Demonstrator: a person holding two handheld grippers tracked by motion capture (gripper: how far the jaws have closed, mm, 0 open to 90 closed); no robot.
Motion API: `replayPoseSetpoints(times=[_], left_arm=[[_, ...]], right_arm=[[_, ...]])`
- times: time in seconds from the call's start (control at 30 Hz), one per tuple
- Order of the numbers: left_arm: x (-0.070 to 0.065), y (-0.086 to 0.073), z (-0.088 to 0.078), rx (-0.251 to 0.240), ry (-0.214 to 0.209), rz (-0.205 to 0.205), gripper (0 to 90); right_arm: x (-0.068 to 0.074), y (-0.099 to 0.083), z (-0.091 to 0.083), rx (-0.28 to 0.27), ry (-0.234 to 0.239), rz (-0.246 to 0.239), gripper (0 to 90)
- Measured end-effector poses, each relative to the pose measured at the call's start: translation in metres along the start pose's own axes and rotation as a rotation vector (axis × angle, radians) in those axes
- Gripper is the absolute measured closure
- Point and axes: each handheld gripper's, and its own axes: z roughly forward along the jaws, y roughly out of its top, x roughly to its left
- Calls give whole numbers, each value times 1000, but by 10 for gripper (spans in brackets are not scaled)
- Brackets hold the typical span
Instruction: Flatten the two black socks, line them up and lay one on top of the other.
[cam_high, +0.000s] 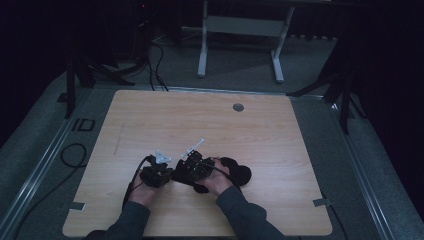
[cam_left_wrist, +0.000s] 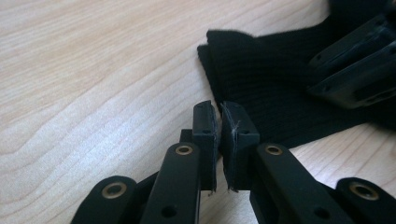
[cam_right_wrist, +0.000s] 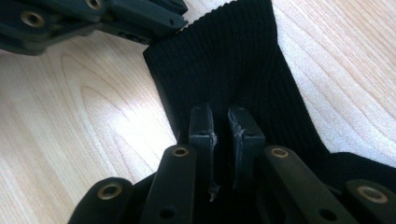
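You are working on a black sock (cam_high: 234, 172) that lies on the wooden table (cam_high: 210, 125), near your edge and a little to the right of the middle. Both claws are at its ribbed cuff (cam_left_wrist: 261, 84).

The left gripper (cam_left_wrist: 218, 128) has its jaws almost together, with only a thin gap, and I see no cloth between them; its tips are just at the border of the cuff, over bare wood. The right gripper (cam_right_wrist: 226, 123) is also nearly closed. Its tips are on top of the ribbed cloth (cam_right_wrist: 224, 60), but I cannot tell if they pinch a fold or only rest on it. From above, the two grippers are very close together, with your hands (cam_high: 145, 192) behind them.

I judge that you are at the step of taking hold of the cuff, perhaps to open it or to fold the sock. The next move calls for a real bite: the left jaws need to open a little, go over the cuff edge, and close on one layer only.

The table is pale wood with a small round grey cap (cam_high: 238, 107) near the far edge. The room is dark, with grey carpet (cam_high: 240, 60), cables (cam_high: 157, 65), and the legs of another desk (cam_high: 202, 50) behind.
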Motion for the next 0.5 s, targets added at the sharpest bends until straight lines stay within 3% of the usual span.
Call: replayPoseSetpoints(times=[0.2,0.5], left_arm=[[-5,3,-6,-68,-8,18,845],[-17,7,3,-49,-41,76,832]], right_arm=[[2,0,1,1,-13,-5,813],[1,-2,2,-10,-6,3,813]])
